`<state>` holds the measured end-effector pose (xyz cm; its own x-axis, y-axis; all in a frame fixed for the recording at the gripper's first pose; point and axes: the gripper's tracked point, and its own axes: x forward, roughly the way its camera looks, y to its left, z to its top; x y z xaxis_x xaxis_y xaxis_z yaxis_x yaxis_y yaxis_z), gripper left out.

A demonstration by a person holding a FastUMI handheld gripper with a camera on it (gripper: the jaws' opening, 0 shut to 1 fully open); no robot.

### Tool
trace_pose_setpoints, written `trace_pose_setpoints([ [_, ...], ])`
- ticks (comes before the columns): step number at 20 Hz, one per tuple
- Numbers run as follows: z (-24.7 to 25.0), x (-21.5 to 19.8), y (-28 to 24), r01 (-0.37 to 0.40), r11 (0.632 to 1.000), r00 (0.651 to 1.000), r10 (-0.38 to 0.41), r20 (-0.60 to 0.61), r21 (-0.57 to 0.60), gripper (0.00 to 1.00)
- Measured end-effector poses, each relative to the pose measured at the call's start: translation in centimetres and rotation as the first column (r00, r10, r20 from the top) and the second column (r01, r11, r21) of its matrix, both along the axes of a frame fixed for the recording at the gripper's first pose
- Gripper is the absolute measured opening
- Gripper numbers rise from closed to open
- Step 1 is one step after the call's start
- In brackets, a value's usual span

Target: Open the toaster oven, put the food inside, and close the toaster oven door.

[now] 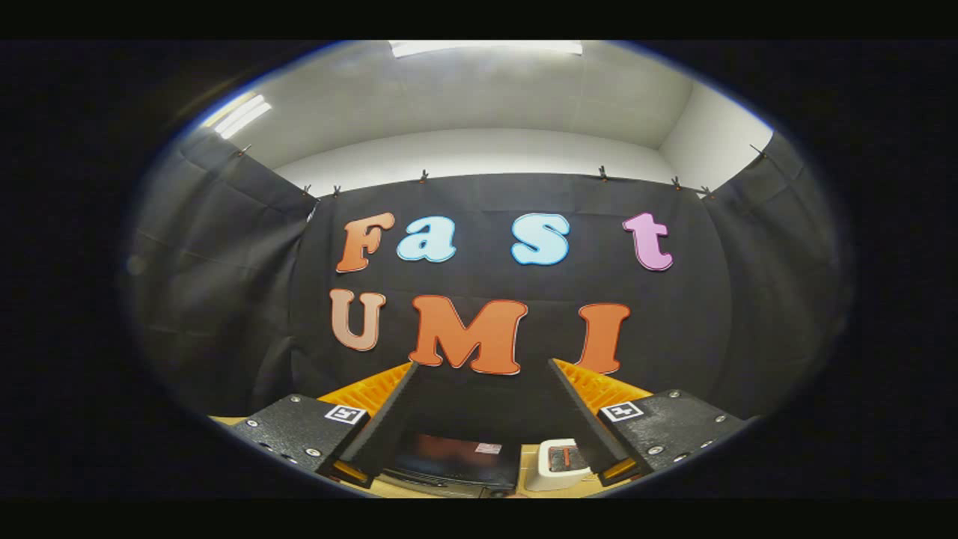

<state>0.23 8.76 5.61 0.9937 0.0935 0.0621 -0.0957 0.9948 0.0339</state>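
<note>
Oven (pixel 456 464): it sits low between your gripper's (pixel 483 370) spread, empty fingers, well below their tips, its dark front facing you. A white unit (pixel 557 468) stands just beside it, by the right finger. Tilt down to reach the door.

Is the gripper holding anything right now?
No, the gripper is open with nothing between its fingers; the toaster oven sits below them.

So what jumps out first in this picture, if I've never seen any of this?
The gripper with its two fingers spread wide open, holding nothing. Low down between them sits a dark toaster oven on a wooden table, with a small white box-like thing beside it. Behind hangs the booth's black cloth wall.
</note>
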Motion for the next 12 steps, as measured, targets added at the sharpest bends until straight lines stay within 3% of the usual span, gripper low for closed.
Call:
trace_pose_setpoints([
  [12,-3.3,1.2,1.2,0.001,1.0,0.997,0.001,-0.076,0.019,0.98],
])
